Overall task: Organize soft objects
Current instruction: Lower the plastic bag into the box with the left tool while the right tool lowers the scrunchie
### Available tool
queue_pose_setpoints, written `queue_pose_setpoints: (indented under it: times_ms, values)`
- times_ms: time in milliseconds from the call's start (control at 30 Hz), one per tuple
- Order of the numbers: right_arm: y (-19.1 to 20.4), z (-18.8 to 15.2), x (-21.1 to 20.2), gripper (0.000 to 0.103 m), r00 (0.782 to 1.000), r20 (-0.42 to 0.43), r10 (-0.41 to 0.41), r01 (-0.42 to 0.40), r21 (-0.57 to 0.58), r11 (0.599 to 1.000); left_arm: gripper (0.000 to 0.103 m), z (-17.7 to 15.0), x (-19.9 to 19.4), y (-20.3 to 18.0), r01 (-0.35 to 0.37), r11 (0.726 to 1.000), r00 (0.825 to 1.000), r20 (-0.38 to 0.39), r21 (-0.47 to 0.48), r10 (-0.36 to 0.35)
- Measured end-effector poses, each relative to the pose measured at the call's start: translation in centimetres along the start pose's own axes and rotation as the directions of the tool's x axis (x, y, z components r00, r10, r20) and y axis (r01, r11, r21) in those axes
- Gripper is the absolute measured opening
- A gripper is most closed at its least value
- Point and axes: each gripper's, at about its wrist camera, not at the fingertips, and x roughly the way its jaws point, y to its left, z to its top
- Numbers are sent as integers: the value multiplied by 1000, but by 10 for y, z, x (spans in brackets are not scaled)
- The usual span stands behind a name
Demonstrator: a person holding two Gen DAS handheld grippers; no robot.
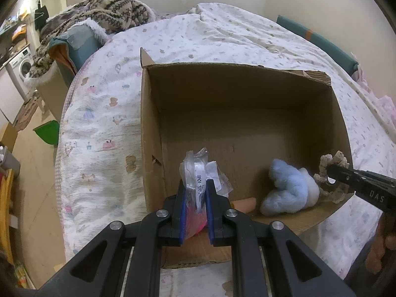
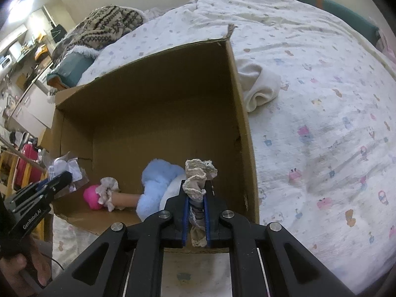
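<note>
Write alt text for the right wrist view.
The right gripper is shut on a beige lace scrunchie over an open cardboard box on a bed. Inside lie a fluffy blue plush and a pink-tipped toy; the left gripper enters at left.

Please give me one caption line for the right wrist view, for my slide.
Right gripper shut on a beige lace scrunchie at the cardboard box holding a blue plush toy, on a bed.

The left gripper (image 1: 195, 199) clamps a clear plastic packet (image 1: 198, 178) over the cardboard box (image 1: 242, 113) holding a blue plush (image 1: 287, 188).
</note>
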Motion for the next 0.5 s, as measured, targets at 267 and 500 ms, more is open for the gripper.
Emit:
queue_pose_setpoints:
  times_ms: [267,500]
  values:
    - [-1,-1,1,11,1000,1,8,-8,15,1000,12,-1,2,-2,11,1000,1000,-8,-6,-11]
    - [-4,1,0,11,1000,12,13,-13,33,999,12,-2,5,-1,-1,1000,1000,-27,-13,1]
